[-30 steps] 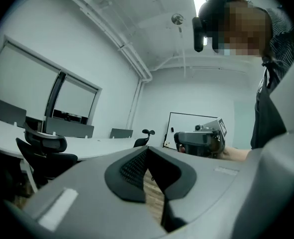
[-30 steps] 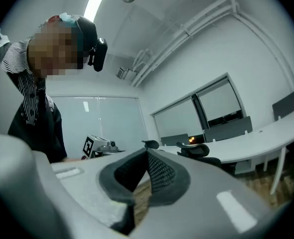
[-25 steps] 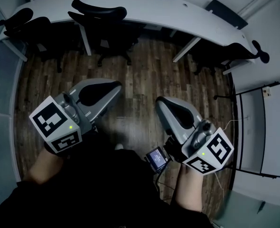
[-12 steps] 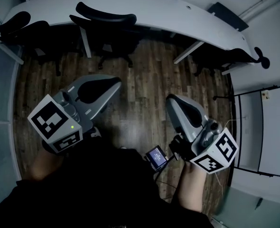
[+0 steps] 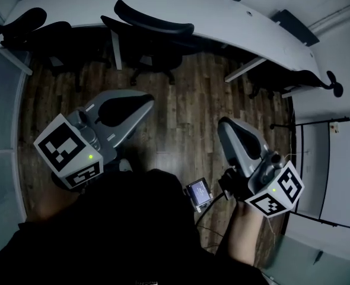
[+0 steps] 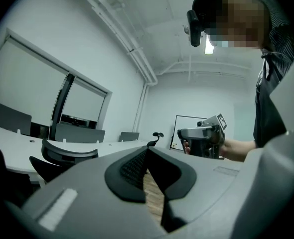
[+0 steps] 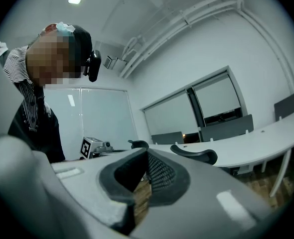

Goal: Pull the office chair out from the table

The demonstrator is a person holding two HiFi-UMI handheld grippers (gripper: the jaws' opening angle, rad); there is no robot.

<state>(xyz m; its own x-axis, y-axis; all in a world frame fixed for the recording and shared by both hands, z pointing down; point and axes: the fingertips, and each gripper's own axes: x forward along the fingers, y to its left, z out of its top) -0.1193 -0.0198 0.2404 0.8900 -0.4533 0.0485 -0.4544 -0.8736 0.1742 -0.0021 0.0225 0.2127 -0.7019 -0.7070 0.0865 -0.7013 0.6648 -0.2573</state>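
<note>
**Operator:** Tools first. My left gripper (image 5: 144,103) has its jaws pressed together with nothing between them. My right gripper (image 5: 225,128) is closed the same way and is empty too.

**Observer:** And the office chair?

**Operator:** The office chair (image 5: 154,27) sits at upper centre of the head view, tucked against the near edge of the table (image 5: 234,18) and well apart from both grippers. It's black, with a thin curved backrest band on top and a splayed base on the floor (image 5: 187,105).

**Observer:** How many of each?

**Operator:** I count three chairs: that one, a second chair (image 5: 26,25) at upper left, and a third chair (image 5: 308,75) at upper right. There's one table and two grippers.

**Observer:** Surfaces?

**Operator:** The table is a smooth, white, curved slab on white legs. The floor is dark wood planks. The gripper shells are smooth grey, with black ribbed pads (image 6: 133,167).
</note>
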